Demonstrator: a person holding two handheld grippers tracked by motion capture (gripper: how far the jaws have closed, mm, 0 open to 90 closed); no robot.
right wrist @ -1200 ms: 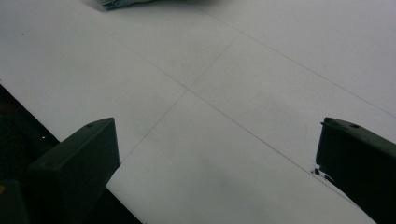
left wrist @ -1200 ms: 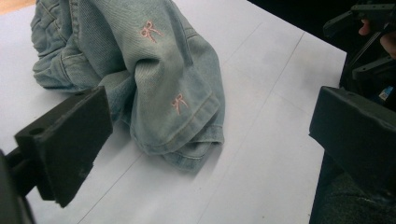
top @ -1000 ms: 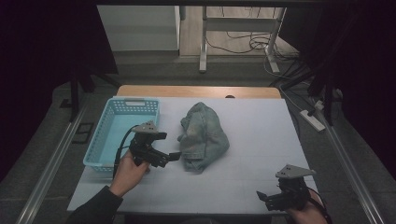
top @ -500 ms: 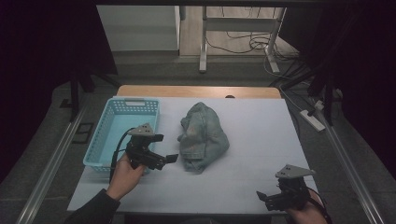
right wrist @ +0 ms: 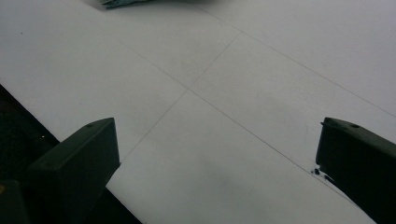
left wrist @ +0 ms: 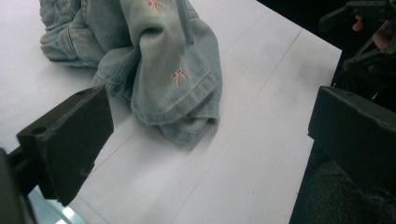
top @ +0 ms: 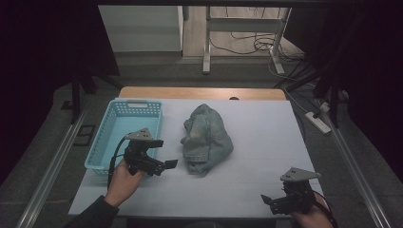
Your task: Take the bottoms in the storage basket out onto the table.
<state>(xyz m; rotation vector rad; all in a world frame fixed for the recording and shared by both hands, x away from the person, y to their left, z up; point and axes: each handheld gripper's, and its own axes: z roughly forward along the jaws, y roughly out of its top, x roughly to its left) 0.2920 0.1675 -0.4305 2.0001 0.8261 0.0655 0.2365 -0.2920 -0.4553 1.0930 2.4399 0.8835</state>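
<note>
Reaching my left claw [top: 167, 164], jaws wide and empty, toward the denim [top: 207, 138] mid-bench; soft, floppy, so I'd pinch its near hem. Right claw [top: 267, 201] waits, gaping, empty.

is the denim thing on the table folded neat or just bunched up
Bunched up. The denim garment lies in a crumpled heap on the table, its hems and folds overlapping unevenly, beside the blue basket.

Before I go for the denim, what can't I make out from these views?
- Underside and inner folds of the crumpled denim garment: hidden by its own top layers, high view.
- Garment's far part: cut off by the top edge, left gripper view.
- Basket near corner: covered by the left gripper, high view.
- Right gripper jaw gap: too small and dark, high view.
</note>
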